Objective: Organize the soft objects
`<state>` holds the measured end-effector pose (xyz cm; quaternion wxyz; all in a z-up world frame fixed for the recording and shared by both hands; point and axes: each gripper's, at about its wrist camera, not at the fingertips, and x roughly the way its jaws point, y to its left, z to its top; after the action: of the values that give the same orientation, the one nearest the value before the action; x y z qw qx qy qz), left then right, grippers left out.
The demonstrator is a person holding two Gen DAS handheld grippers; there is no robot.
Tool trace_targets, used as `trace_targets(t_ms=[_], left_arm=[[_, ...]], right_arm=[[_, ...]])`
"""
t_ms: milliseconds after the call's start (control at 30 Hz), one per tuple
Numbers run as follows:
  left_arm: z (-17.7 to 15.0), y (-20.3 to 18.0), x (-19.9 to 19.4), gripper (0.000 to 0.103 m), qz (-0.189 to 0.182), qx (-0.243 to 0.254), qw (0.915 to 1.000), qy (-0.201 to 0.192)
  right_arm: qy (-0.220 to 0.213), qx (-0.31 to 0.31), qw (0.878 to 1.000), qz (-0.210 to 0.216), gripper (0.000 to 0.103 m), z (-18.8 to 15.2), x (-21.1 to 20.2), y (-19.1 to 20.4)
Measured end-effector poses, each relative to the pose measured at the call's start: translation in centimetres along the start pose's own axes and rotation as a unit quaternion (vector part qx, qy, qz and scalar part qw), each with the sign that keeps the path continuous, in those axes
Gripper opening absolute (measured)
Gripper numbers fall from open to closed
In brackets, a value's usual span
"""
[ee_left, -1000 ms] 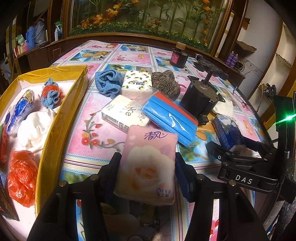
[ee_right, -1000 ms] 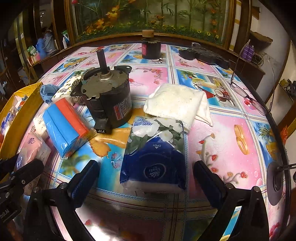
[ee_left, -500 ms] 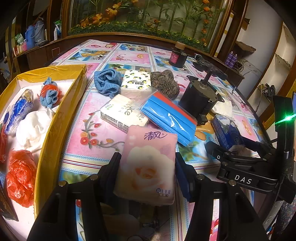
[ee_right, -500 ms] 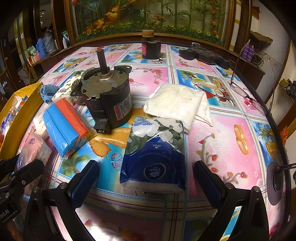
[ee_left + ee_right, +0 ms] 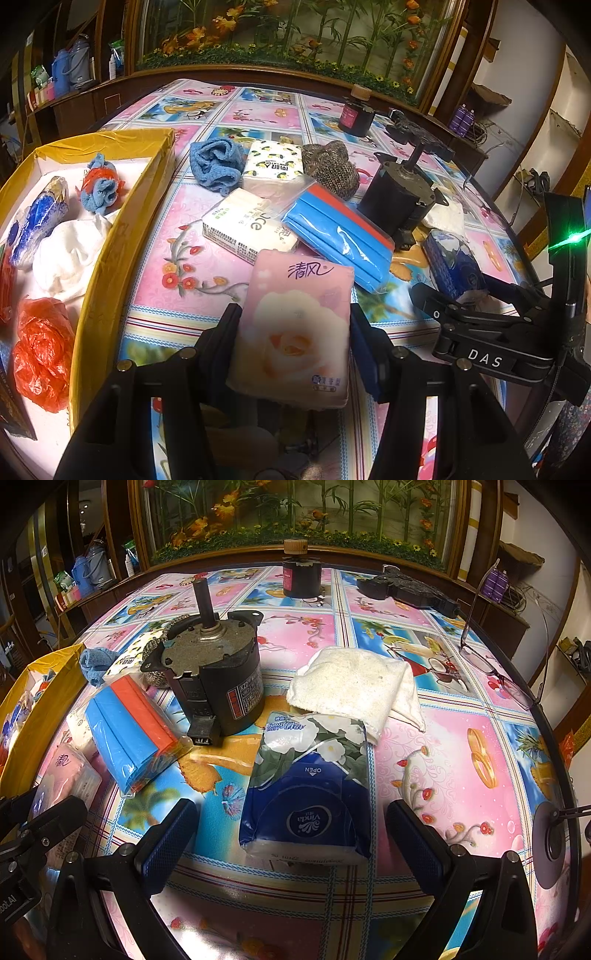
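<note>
My left gripper (image 5: 293, 339) is shut on a pink tissue pack (image 5: 295, 325) and holds it over the near table edge, right of the yellow box (image 5: 122, 236). The box holds a white cloth (image 5: 70, 254), an orange bag (image 5: 40, 350) and a blue-orange cloth (image 5: 98, 186). My right gripper (image 5: 291, 838) is open, its fingers either side of a blue Vinda tissue pack (image 5: 310, 790) lying on the table. A white towel (image 5: 354, 686) lies just behind that pack.
On the table lie a blue packet (image 5: 340, 236), white tissue packs (image 5: 247, 225), a blue cloth (image 5: 218, 162), a knitted grey item (image 5: 330, 168), a black motor (image 5: 214, 679), a dark jar (image 5: 301, 574), glasses (image 5: 495, 664) and a black tool (image 5: 406, 590).
The view from both grippers has barely shifted. The right gripper has crept slightly closer around the blue tissue pack.
</note>
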<state>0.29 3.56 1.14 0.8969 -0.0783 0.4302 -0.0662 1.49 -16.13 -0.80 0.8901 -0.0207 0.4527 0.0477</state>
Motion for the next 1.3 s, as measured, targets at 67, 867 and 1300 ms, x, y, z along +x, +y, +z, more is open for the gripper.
trace_targets(t_ms=[67, 867, 1300], left_arm=[[0.02, 0.04, -0.01, 0.056, 0.000, 0.000, 1.0000, 0.001], [0.04, 0.07, -0.16, 0.056, -0.002, -0.002, 1.0000, -0.003], [0.14, -0.02, -0.39, 0.056, -0.002, -0.003, 1.0000, -0.005]], right_arm=[[0.000, 0.000, 1.000, 0.000, 0.103, -0.01, 0.01, -0.01], [0.000, 0.000, 1.000, 0.000, 0.103, -0.06, -0.01, -0.03], [0.000, 0.000, 1.000, 0.000, 0.103, -0.03, -0.11, 0.02]])
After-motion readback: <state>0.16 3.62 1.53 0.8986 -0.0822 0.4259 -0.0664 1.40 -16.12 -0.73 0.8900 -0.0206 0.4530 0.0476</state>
